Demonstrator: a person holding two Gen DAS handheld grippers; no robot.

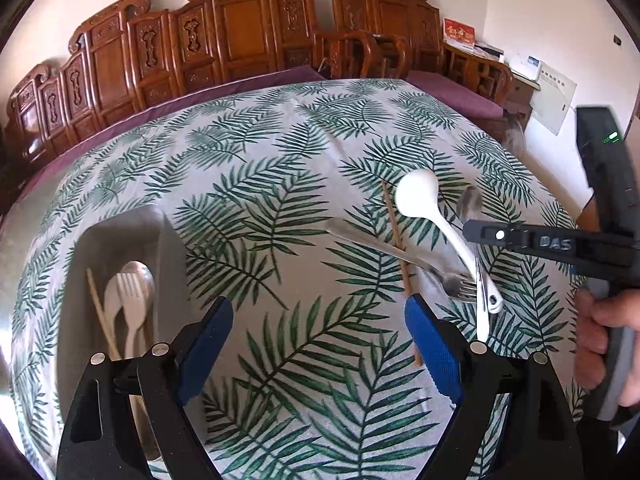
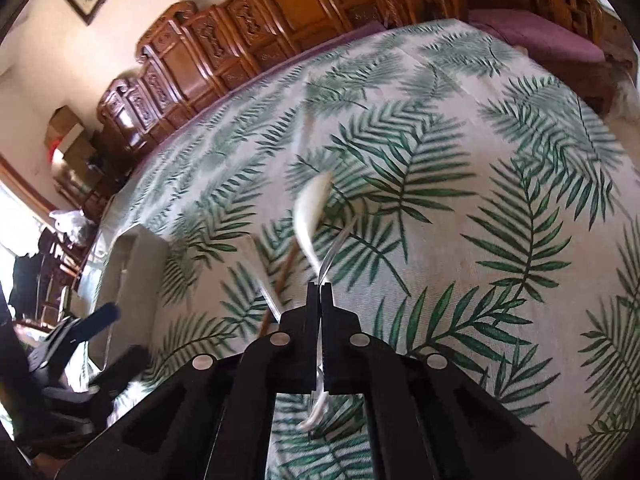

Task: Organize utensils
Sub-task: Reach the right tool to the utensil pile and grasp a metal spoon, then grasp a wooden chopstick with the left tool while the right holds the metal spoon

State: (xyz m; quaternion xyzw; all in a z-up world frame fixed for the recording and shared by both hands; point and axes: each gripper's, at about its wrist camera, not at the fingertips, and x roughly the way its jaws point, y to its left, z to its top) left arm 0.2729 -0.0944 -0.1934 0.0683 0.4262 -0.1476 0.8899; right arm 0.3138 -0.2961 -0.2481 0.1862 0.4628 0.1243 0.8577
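White spoon [image 2: 310, 212] is pinched by the handle in the right gripper [image 2: 320, 292], mid-frame, probably so it can be dropped in the tray [image 1: 120, 236] at lower left; left gripper [image 1: 320, 320] is held wide, nothing in it

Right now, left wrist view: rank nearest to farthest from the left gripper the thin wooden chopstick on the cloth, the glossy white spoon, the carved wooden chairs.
1. Thin wooden chopstick, beside the left gripper's right finger.
2. Glossy white spoon, right, beyond it.
3. Carved wooden chairs, far back.
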